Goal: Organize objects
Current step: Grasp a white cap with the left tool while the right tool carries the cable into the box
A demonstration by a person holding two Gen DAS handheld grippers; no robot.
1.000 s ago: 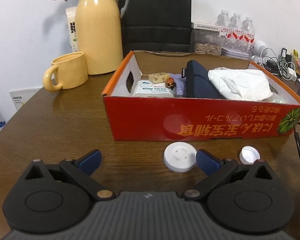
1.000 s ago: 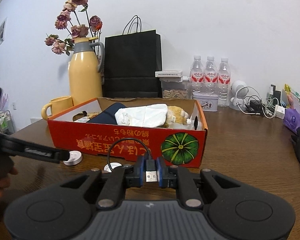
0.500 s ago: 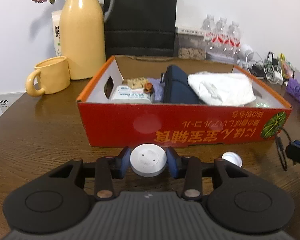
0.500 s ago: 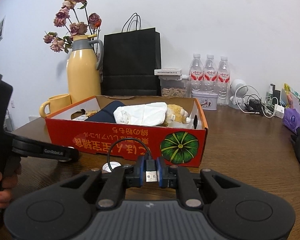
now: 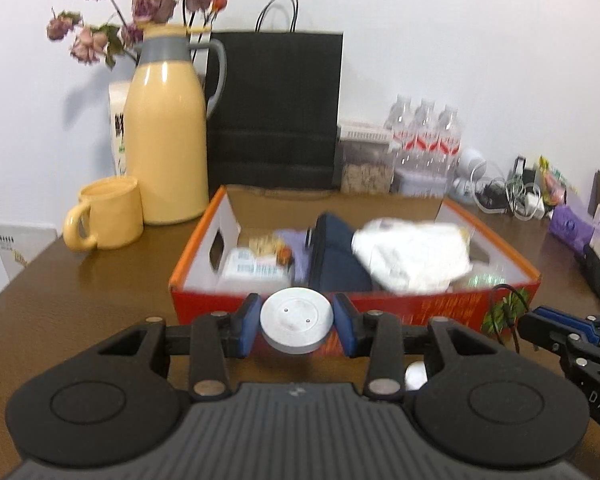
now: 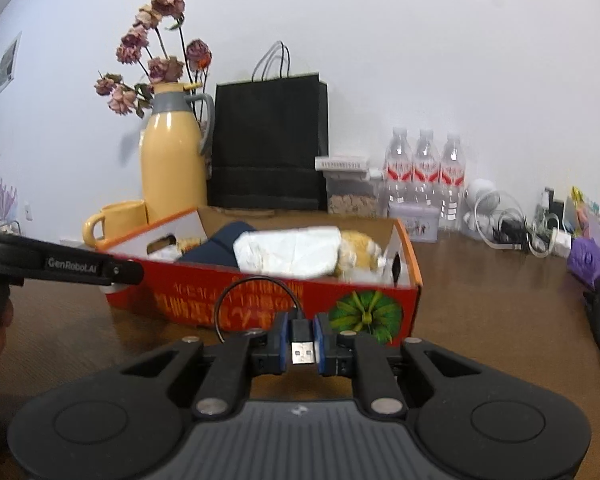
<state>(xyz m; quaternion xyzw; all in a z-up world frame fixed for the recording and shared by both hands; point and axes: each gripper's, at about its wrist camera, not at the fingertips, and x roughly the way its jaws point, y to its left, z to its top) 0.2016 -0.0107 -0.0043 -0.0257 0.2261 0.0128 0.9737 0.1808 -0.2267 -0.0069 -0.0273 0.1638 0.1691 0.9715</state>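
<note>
Hiding behind the left gripper: a small white cap.

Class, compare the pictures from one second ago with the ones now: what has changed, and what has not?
The left gripper closed on the white round disc, which lay on the table, and raised it to the red cardboard box's rim. The right gripper stays clamped on the USB cable; the box's contents are unchanged.
</note>
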